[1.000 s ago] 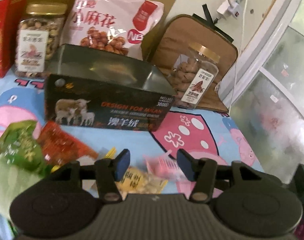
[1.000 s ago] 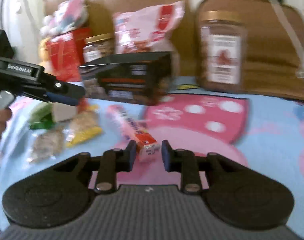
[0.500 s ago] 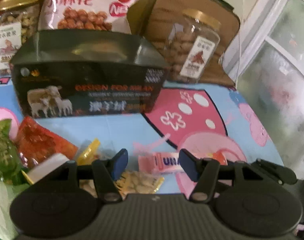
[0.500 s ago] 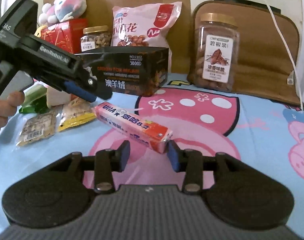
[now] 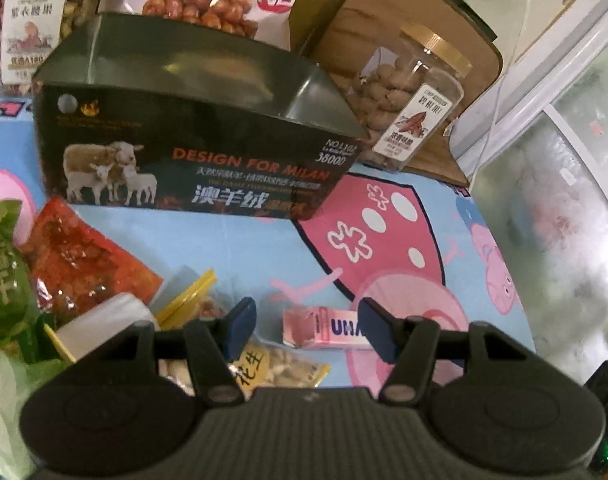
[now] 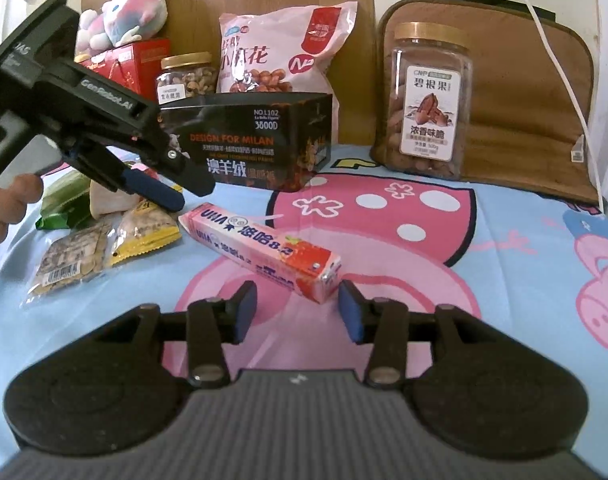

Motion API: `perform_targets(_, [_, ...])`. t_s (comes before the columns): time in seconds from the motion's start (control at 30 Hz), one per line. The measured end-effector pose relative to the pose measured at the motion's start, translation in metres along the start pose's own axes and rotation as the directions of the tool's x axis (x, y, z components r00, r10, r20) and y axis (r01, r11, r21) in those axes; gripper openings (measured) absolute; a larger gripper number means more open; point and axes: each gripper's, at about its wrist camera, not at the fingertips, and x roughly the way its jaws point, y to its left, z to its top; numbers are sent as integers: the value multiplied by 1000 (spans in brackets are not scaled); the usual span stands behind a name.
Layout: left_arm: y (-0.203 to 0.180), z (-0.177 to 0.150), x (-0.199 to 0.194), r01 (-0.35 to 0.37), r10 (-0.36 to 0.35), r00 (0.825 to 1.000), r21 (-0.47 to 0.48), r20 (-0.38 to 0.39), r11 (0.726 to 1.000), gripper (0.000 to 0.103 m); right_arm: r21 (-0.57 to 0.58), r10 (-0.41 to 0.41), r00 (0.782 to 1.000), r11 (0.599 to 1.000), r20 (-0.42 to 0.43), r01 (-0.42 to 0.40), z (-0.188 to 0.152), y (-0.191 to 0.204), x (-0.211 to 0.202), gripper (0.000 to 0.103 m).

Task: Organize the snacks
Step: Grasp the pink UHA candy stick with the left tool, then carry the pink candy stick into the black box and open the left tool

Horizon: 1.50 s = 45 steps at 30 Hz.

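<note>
Just ahead of the opening right gripper (image 6: 298, 310) lies the pink candy box (image 6: 260, 250).

Soft daylight, perhaps window-side; fisheye-warped edges

The right gripper (image 6: 298, 310) let go of the pink candy box (image 6: 260, 250) — its jaws are opening, and the box now lies free. The left gripper (image 5: 306, 330) opened wider and moved down — closer to the box.

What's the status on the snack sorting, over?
Right gripper opening, nothing gripped. Left gripper open, empty. Pink candy box lying flat on the sheet, free. Black box open behind it; path unobstructed.
</note>
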Motion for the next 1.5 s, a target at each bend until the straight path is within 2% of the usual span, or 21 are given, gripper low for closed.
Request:
perform_targets(0.2, [-9,-3,0,40,-39,999,2,-28,999,54,2,4,1000,1000,-2,-4,1,-1,1,49])
perform_targets(0.37, [-19,-4,12,-6,8,999,35,-53,999,44,10,3,1000,1000,-4,-3,4,0,7,50])
perform_targets(0.47, [-23,-4,8,-16,18,999,48,-43,999,43,28,-27,1000,999,-1,27,5,0,8,42])
perform_targets(0.53, [-25,-3,0,-16,17,1000,57,-20,998,43,40,-43,999,998,3,43,7,1,7,36])
perform_targets(0.67, [-24,7,-29,-11,8,998,59,56,998,43,32,-42,996,999,82,39,24,8,-3,36])
perform_targets(0.8, [-11,29,-57,-27,20,989,44,144,999,44,-27,-30,984,999,176,36,62,23,2,36])
perform_targets(0.93, [11,58,-77,-66,64,972,3,224,998,43,-93,-1,974,995,228,23,100,37,31,37])
perform_targets(1.1, [32,88,-73,-136,131,951,-1,279,991,44,-88,16,977,996,214,3,128,42,82,38])
perform_targets(1.17, [41,95,-63,-160,154,949,1,276,987,48,-76,20,982,997,190,-5,132,44,98,44])
perform_targets(1.23, [50,98,-57,-176,173,952,-12,254,984,48,-58,15,985,998,175,-5,133,44,106,45])
perform_targets(1.3, [57,94,-69,-153,152,949,-18,275,988,48,-14,-3,982,1000,190,6,131,42,98,45])
perform_targets(1.4, [68,80,-103,-93,95,935,-23,342,995,48,35,67,973,996,219,-77,125,41,80,45])
perform_targets(1.5, [80,57,-134,-68,75,922,-32,379,997,48,38,169,971,983,171,-178,111,54,68,45])
